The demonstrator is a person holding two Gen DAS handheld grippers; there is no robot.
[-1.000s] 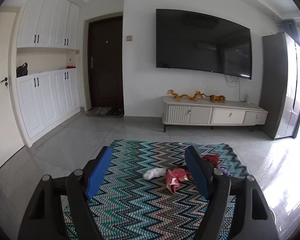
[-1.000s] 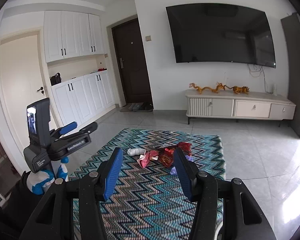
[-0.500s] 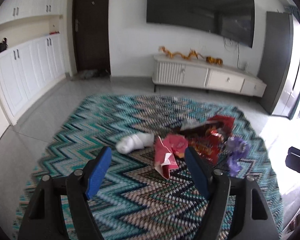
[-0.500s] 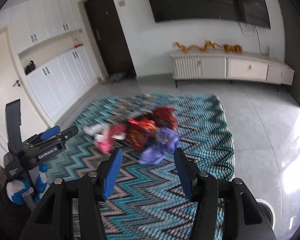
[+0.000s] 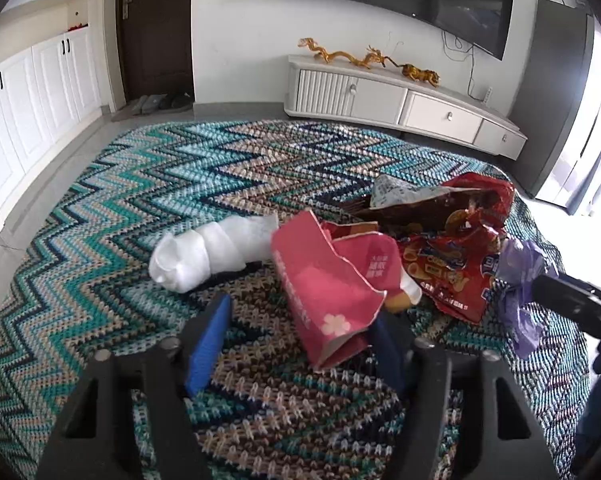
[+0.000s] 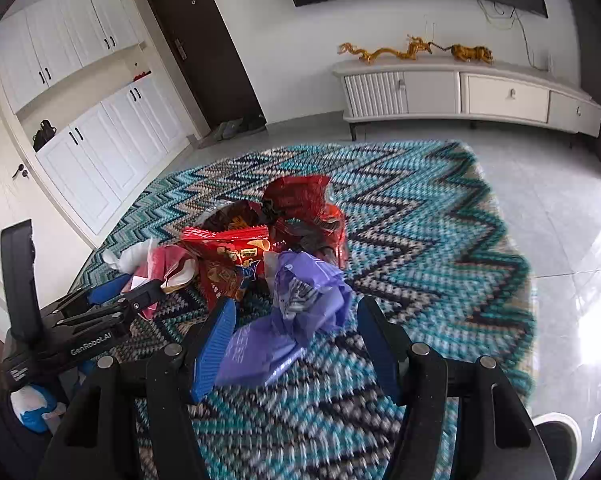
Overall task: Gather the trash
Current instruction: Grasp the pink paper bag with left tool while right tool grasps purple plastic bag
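Note:
A pile of trash lies on a zigzag rug. It holds a torn pink carton, a white crumpled wrap, red snack bags and a purple plastic bag. My left gripper points down at the pink carton, which stands between its closing jaws; the left pad is clear of it and the right pad is hidden behind it. My right gripper straddles the purple bag, its jaws opening and the right pad clear of the bag. In the right wrist view the left gripper shows at the left.
A white TV cabinet with golden figures stands against the far wall. White cupboards line the left side, with shoes by a dark door. Glossy tiled floor lies right of the rug. A shoe shows at the lower right.
Both grippers have dropped and tipped down onto the trash pile, which now fills the views. The left jaws have narrowed around the pink carton; the right jaws have widened around the purple bag.

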